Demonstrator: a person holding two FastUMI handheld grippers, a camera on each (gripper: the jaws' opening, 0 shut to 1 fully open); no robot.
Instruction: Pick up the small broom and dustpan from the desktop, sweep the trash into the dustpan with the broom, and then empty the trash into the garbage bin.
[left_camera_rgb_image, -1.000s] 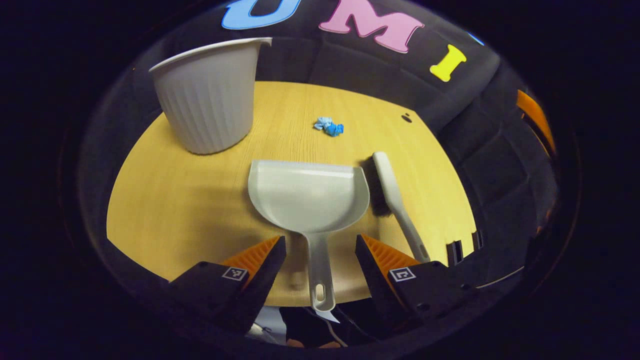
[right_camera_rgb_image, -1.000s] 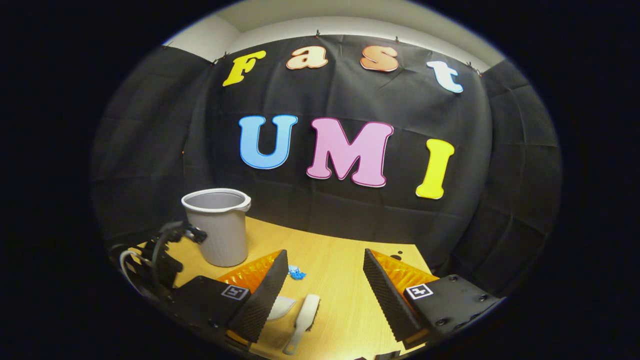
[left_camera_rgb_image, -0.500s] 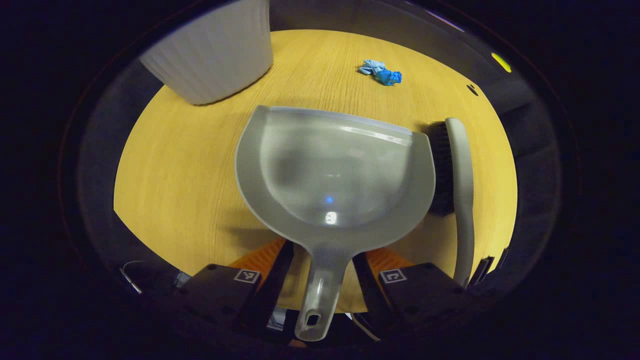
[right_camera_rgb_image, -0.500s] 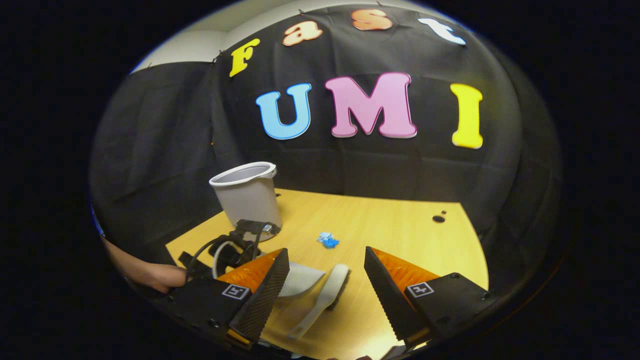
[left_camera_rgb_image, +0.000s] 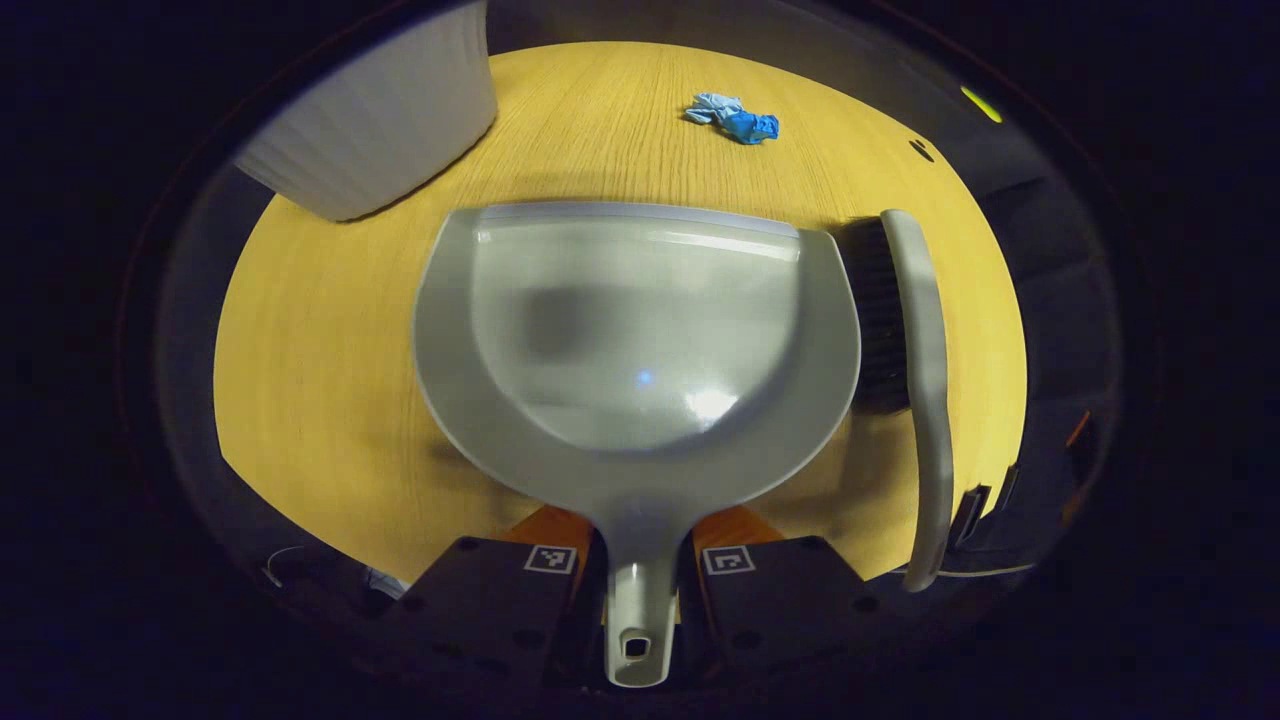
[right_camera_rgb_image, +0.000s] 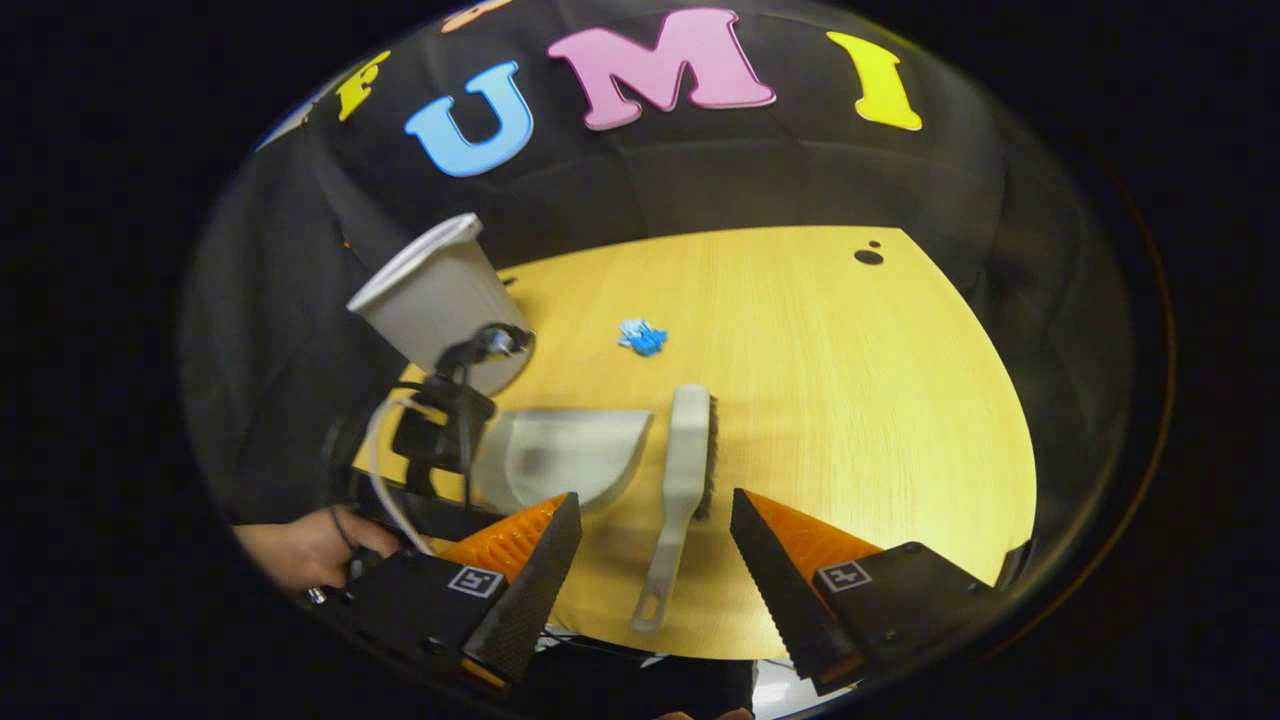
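I have the left tongs (left_camera_rgb_image: 640, 560) closed narrow around the dustpan (left_camera_rgb_image: 640, 340) handle, both fingers pressing its sides just below the pan's neck. The pan lies flat near the surface's (left_camera_rgb_image: 330, 380) near edge, mouth toward the far edge. It looks like thin, stiff plastic, light but smooth, so I judge it may pivot in the grip; holding close to the neck should limit that.

My right tongs (right_camera_rgb_image: 655, 560) are spread wide and empty, hovering above the broom (right_camera_rgb_image: 685, 470), which lies just beside the dustpan's right side, bristles facing away from the pan, handle pointing to the near edge. The slim handle is the place to take it, about midway, where it is rigid; the bristles are soft and would give.

The blue crumpled trash (left_camera_rgb_image: 733, 115) sits toward the far edge, well apart from both tools. The white bin (left_camera_rgb_image: 380, 130) stands at the far left corner.
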